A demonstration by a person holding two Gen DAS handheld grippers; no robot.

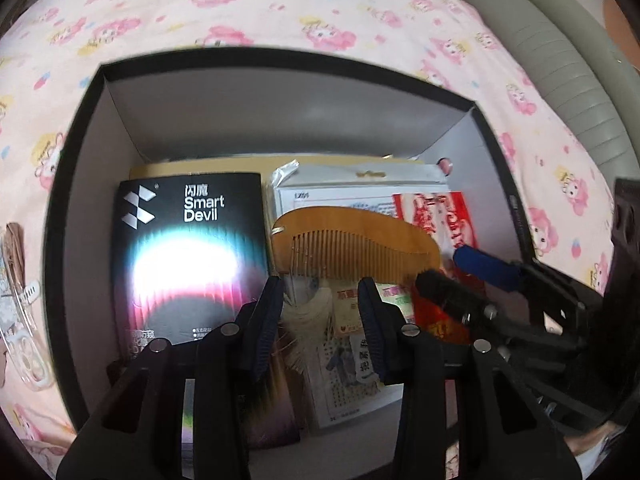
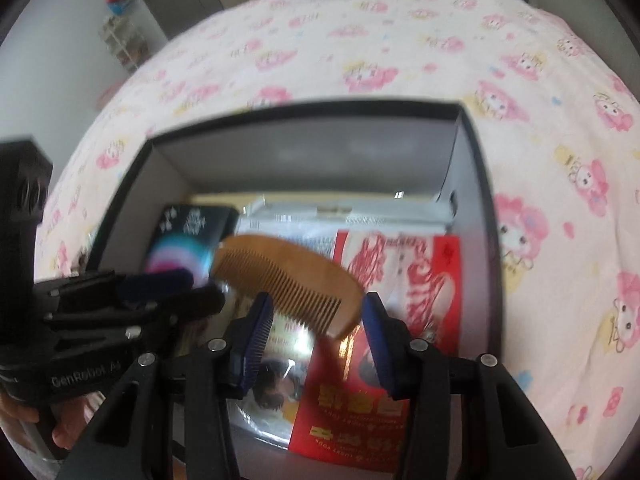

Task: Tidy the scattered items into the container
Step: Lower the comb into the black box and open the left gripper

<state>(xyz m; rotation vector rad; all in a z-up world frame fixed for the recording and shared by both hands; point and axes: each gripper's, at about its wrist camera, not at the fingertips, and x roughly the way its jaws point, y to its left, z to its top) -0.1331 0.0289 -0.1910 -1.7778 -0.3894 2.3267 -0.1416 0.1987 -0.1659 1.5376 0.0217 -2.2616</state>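
A black box (image 1: 280, 58) with grey inner walls sits on the bed, and both grippers point down into it. A wooden comb (image 1: 352, 240) lies tilted on top of the packets inside. In the right wrist view the comb (image 2: 288, 276) has its lower end between the pads of my right gripper (image 2: 318, 298), which stands open and does not pinch it. My left gripper (image 1: 320, 282) is open over a printed card packet, with nothing gripped. In the box also lie a black "Smart Devil" carton (image 1: 188, 248) and a red packet (image 2: 400, 264).
The pink cartoon-print bedsheet (image 1: 320, 4) surrounds the box (image 2: 304, 110). Clear packets with small items (image 1: 20, 300) lie on the sheet left of the box. A grey padded headboard (image 1: 560, 60) runs along the right. A hand (image 2: 64, 432) holds the left gripper (image 2: 204, 286).
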